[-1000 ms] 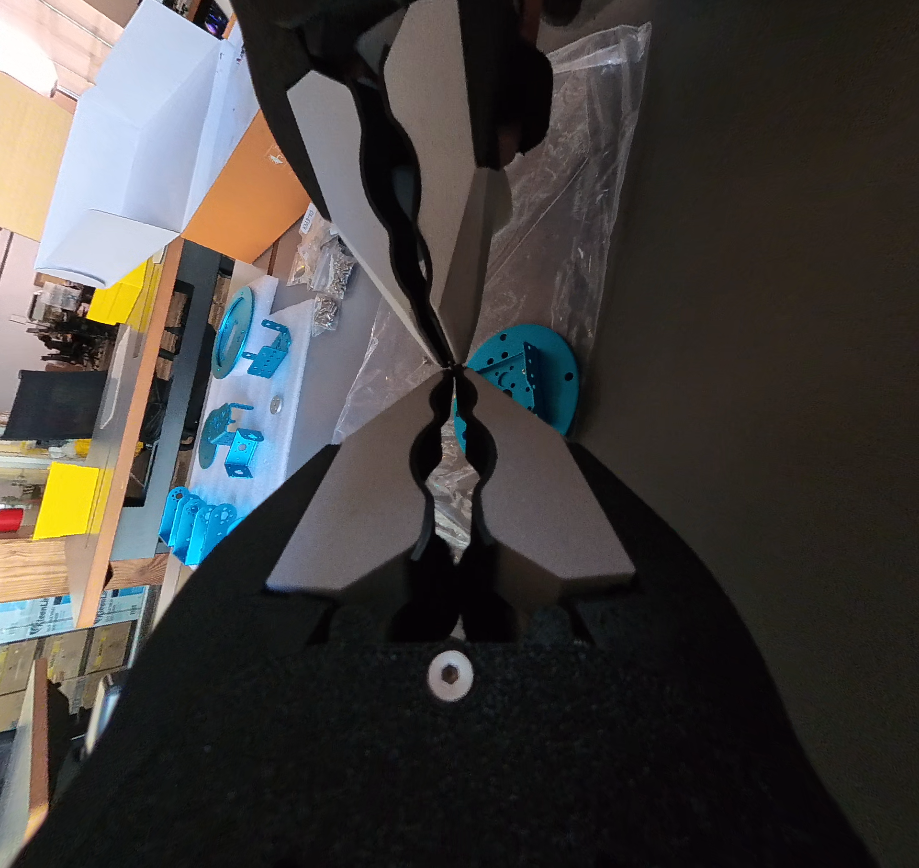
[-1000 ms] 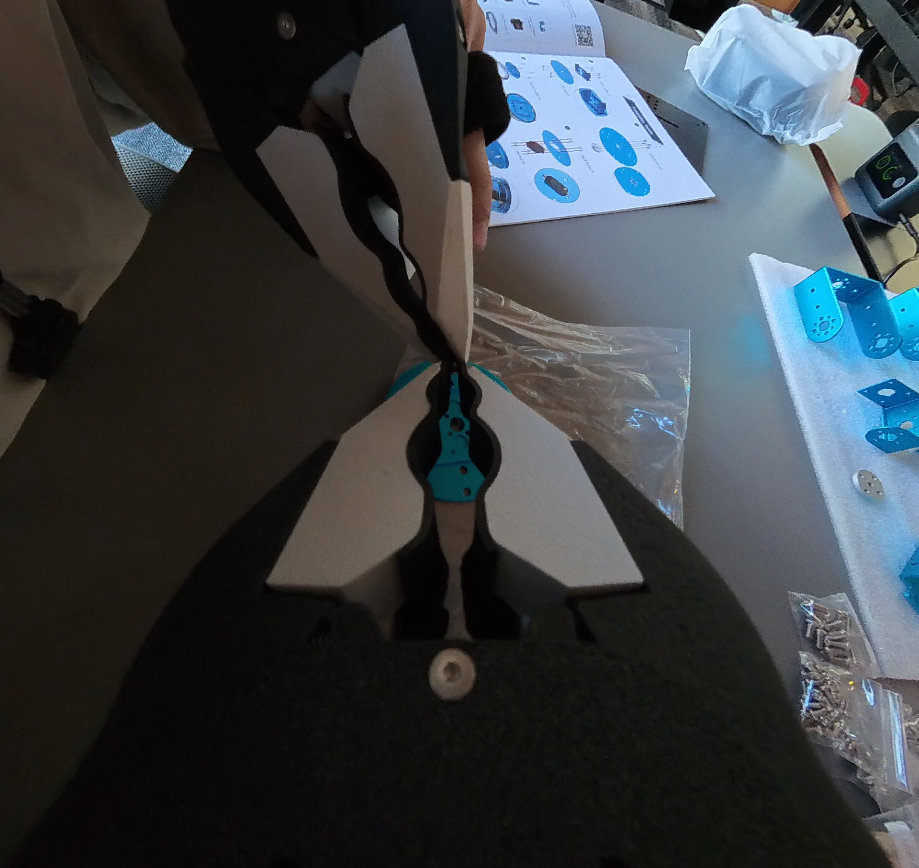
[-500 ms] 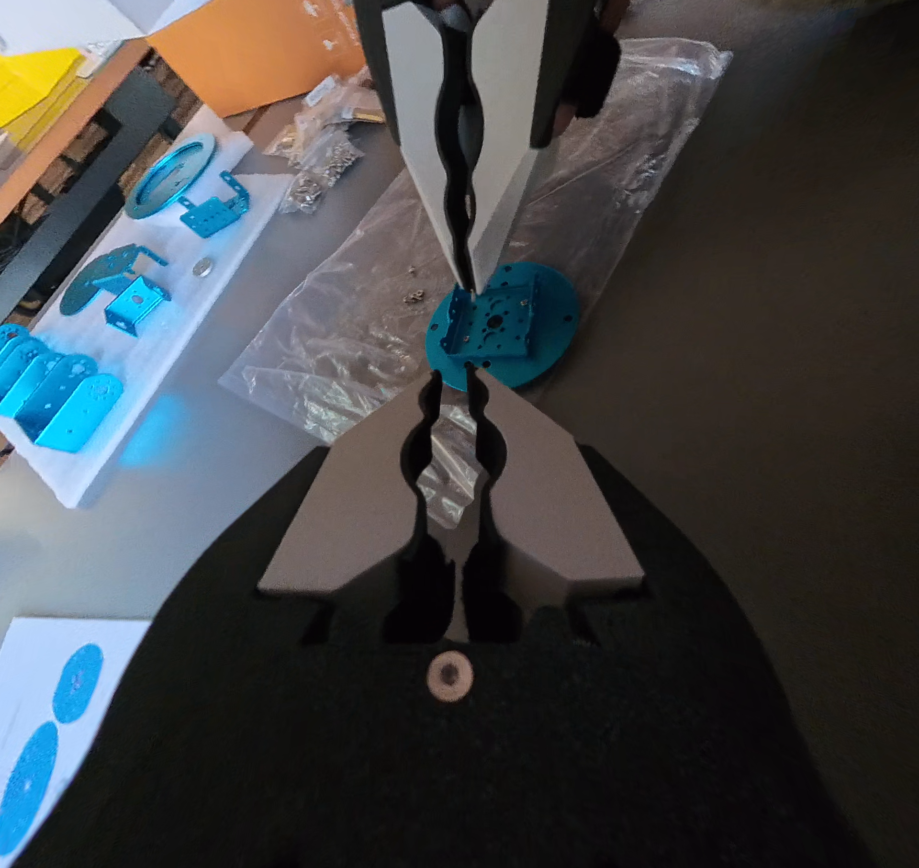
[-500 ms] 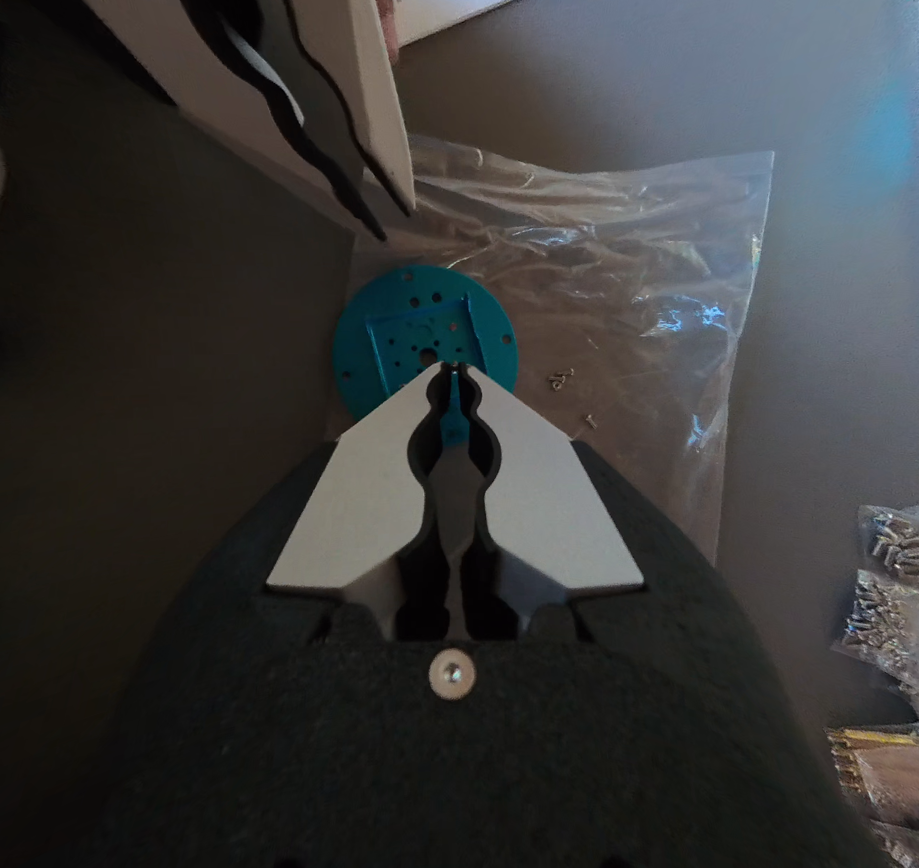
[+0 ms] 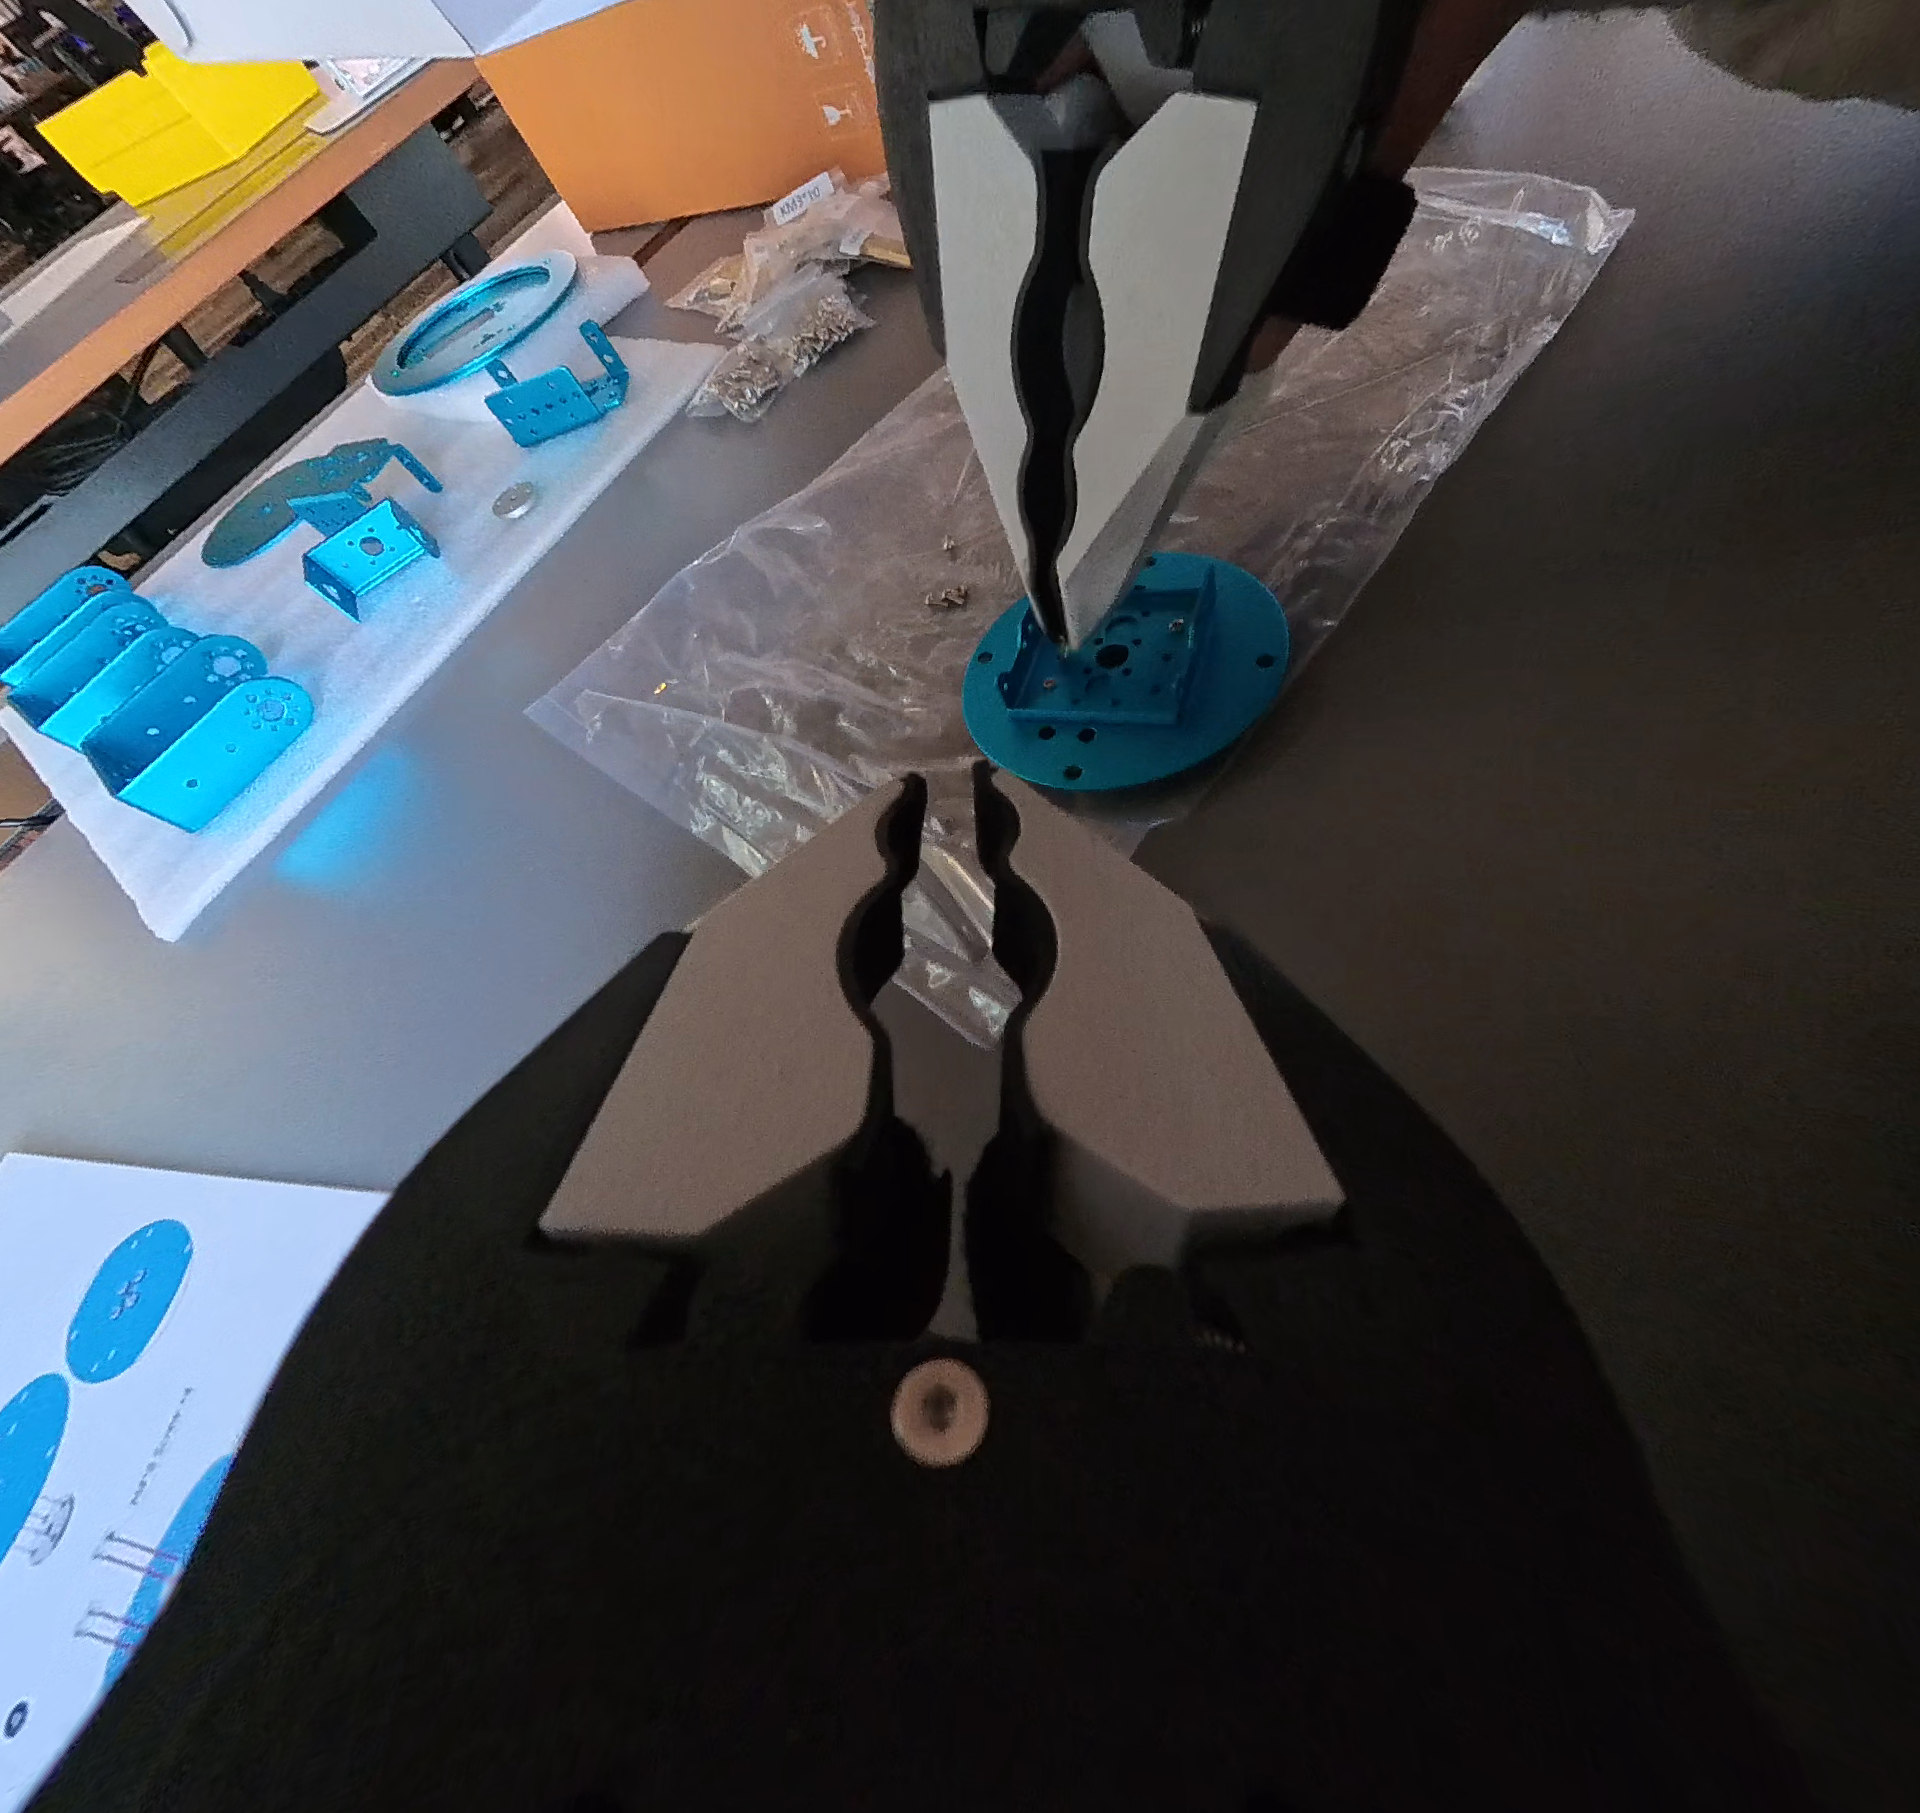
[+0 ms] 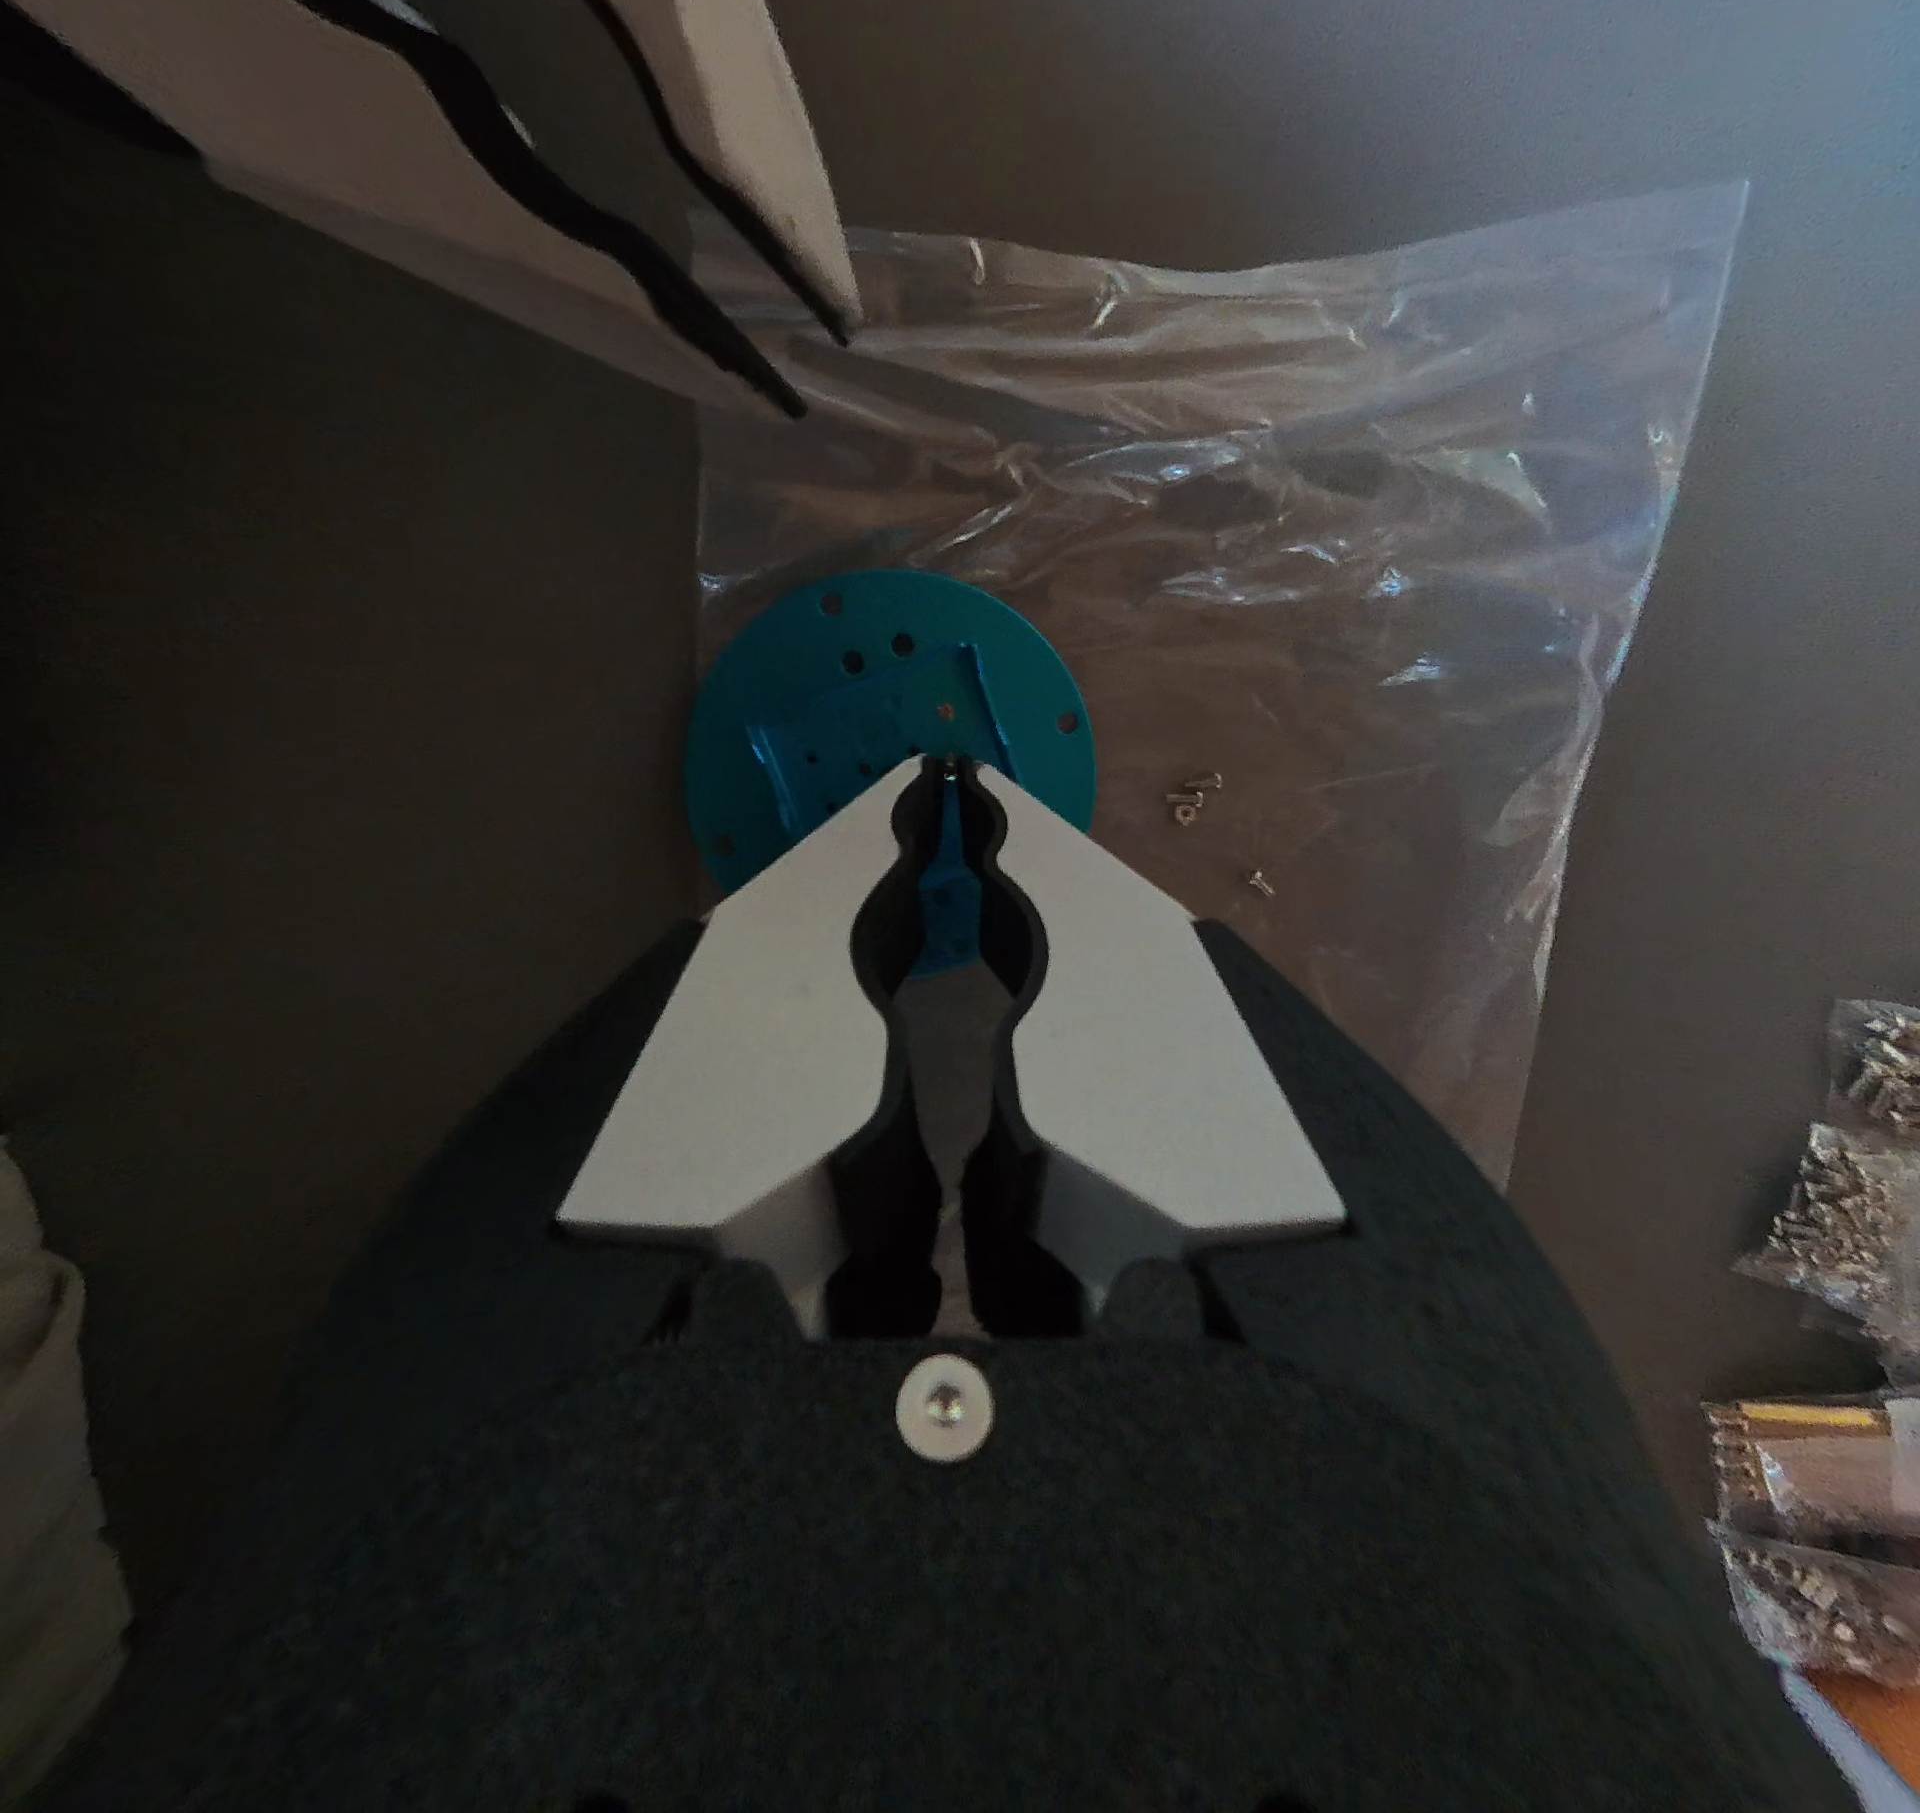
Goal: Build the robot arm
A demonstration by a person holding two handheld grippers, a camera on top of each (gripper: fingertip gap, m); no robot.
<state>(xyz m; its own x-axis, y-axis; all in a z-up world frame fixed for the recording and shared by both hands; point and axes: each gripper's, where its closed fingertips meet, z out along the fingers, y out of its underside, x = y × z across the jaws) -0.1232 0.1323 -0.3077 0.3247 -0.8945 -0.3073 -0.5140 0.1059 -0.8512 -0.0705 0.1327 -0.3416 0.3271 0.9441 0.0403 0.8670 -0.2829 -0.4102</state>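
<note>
A round blue disc (image 5: 1091, 771) with a blue U-bracket (image 5: 1138, 667) on it lies on a clear plastic bag (image 5: 810, 641) on the grey table. My right gripper (image 5: 1060, 633) points down into the bracket's near left corner. It is shut on a small screw at its tips. In the right wrist view the right gripper (image 6: 951, 768) is over the disc (image 6: 821, 662) and bracket (image 6: 831, 735). My left gripper (image 5: 945, 792) is slightly open and empty, just short of the disc. It also shows in the right wrist view (image 6: 821, 371).
Loose screws (image 5: 945, 600) lie on the bag beside the disc (image 6: 1190, 797). A white foam sheet (image 5: 582, 475) at the left carries several blue brackets and a blue ring (image 5: 483, 319). Bags of screws (image 5: 790, 319) and an orange box (image 5: 707, 80) stand behind. A printed sheet (image 5: 125, 1244) lies near left. About 7 cm separates my left fingertips from my right. Both grippers' tips are roughly 4 cm from the round blue disc (image 5: 1091, 771).
My left gripper has drawn back from the right gripper's tips and levelled out. My right gripper has come over the disc and lowered its tips into the bracket.
</note>
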